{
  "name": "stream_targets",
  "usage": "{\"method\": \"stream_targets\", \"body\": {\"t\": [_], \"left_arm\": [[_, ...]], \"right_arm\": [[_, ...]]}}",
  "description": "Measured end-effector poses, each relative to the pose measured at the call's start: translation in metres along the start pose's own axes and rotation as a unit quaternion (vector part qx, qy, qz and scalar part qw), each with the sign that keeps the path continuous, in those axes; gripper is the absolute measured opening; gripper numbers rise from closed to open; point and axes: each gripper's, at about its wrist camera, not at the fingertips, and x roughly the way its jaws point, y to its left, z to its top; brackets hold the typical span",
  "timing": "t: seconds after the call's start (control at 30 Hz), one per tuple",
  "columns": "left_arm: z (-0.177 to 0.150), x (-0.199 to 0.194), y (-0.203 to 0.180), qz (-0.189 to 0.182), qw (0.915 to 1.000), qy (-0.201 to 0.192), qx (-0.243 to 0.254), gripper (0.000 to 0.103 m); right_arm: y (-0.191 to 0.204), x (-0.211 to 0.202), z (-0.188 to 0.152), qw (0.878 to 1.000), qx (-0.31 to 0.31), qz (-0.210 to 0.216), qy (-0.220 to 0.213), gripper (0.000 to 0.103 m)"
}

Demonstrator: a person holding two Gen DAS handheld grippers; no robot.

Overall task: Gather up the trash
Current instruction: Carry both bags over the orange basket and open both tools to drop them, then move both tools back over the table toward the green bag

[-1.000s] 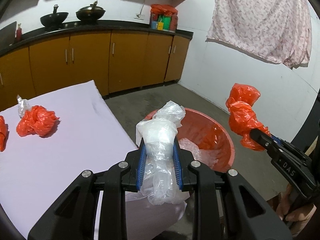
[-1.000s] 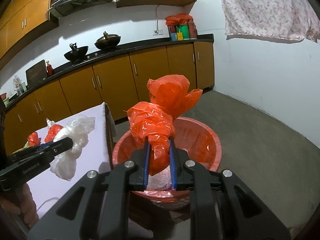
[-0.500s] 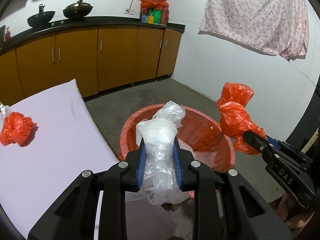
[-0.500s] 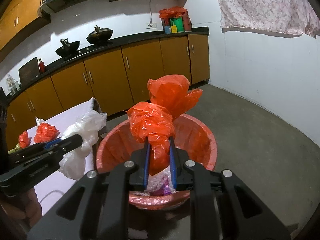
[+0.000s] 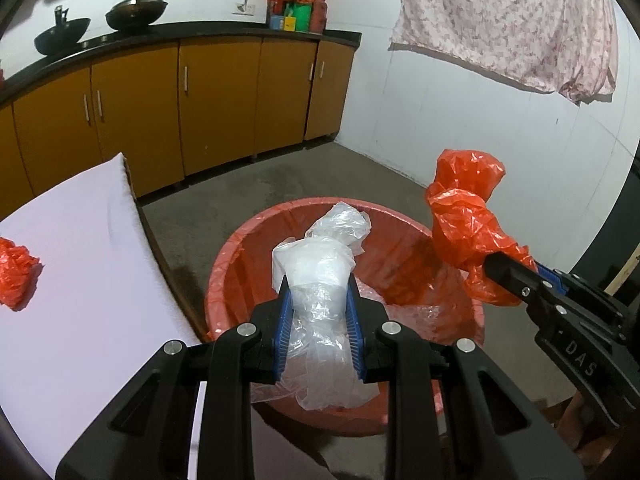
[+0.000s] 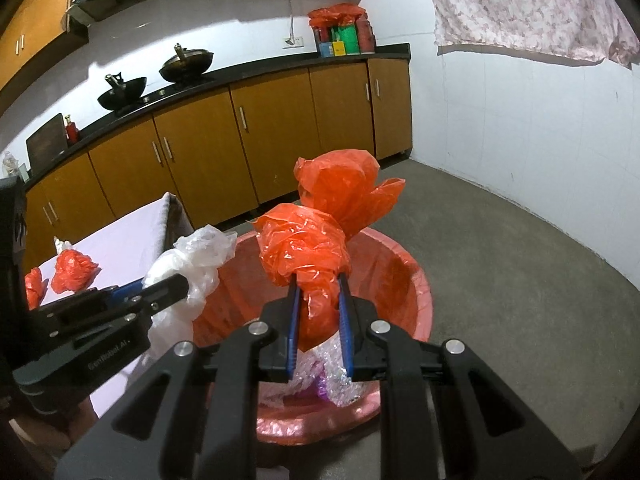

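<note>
The left tool point(image 5: 318, 300) is pinching a clear plastic bag point(image 5: 320, 264), its blue pads pressed against the crumpled wad, which is standing lengthwise along the fingers and pointing toward 12 o'clock. The right tool point(image 6: 318, 300) is gripping a red plastic bag point(image 6: 320, 240) the same way, with the bag's knotted top rising toward 12 o'clock.

Both loads are hanging over the red bin point(image 5: 248, 248) on the floor; in the left view its open mouth is lying directly beneath and ahead of the clear bag, with the red bag point(image 5: 466, 220) at 2 o'clock over the far rim. In the right view the bin point(image 6: 416, 280) is sitting straight below the fingers, with other plastic scraps already inside. Neither hand looks nearer; I judge both bags are placed to drop in once the fingers spread.

More red bags point(image 6: 74, 270) are lying on the bench point(image 5: 80, 240) at 9 o'clock, still to be gathered.
</note>
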Motion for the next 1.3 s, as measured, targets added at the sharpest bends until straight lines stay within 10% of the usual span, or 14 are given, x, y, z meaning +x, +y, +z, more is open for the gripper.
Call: {"method": "stream_targets", "body": {"t": [0.57, 0.87, 1.07, 1.3], "left_arm": [[-0.013, -0.018, 0.039, 0.032, 0.9989, 0.007, -0.033, 0.059], [-0.030, -0.080, 0.092, 0.110, 0.9911, -0.029, -0.069, 0.072], [-0.048, -0.128, 0.144, 0.190, 0.9757, -0.054, -0.095, 0.081], [-0.075, -0.190, 0.227, 0.321, 0.9370, -0.064, -0.123, 0.094]], "right_arm": [[-0.002, -0.001, -0.004, 1.000, 0.025, 0.010, -0.004, 0.080], [0.042, -0.013, -0.004, 0.998, -0.006, 0.063, -0.005, 0.084], [0.090, -0.018, -0.003, 0.994, -0.042, 0.106, -0.003, 0.084], [0.144, -0.016, -0.004, 0.986, -0.070, 0.151, 0.007, 0.084]]}}
